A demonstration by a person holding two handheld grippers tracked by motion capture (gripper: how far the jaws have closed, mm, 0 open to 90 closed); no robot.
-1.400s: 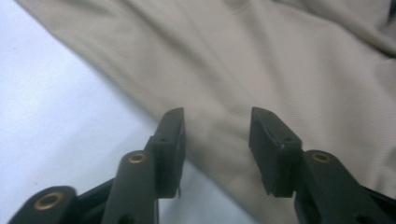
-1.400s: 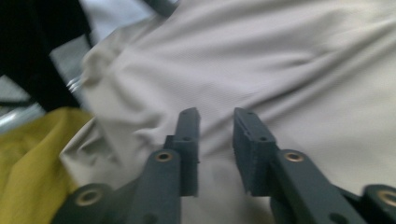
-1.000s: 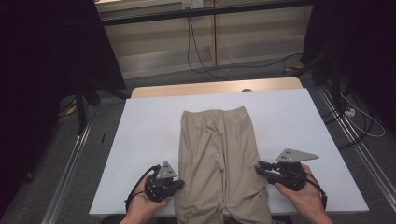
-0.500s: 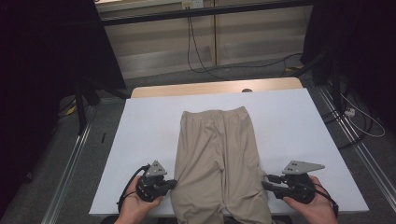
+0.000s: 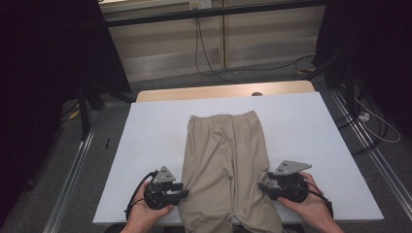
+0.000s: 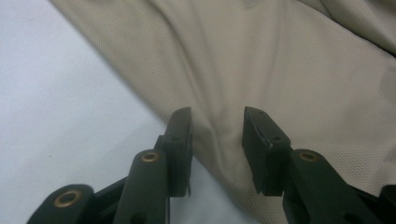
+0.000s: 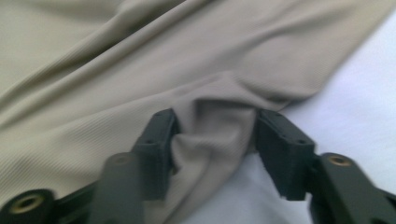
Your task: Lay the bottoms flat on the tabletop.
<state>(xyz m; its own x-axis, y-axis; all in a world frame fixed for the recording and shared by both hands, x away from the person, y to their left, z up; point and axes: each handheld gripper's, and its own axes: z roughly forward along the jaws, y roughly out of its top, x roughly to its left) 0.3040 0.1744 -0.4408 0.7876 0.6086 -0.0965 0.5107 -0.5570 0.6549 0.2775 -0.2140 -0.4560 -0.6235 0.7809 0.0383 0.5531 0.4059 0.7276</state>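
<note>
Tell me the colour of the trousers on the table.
Plain beige, no pattern; the trousers show best in the high view.

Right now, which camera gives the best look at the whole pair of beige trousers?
The high view: the beige trousers lie flat on the white table, waistband farthest away. The left gripper view and right gripper view each show only a close patch of fabric edge between open jaws.

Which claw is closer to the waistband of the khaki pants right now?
Right, narrowly. The right claw is at the pants' right edge, slightly farther up the table; the left claw is at their left edge, nearer the person.
</note>
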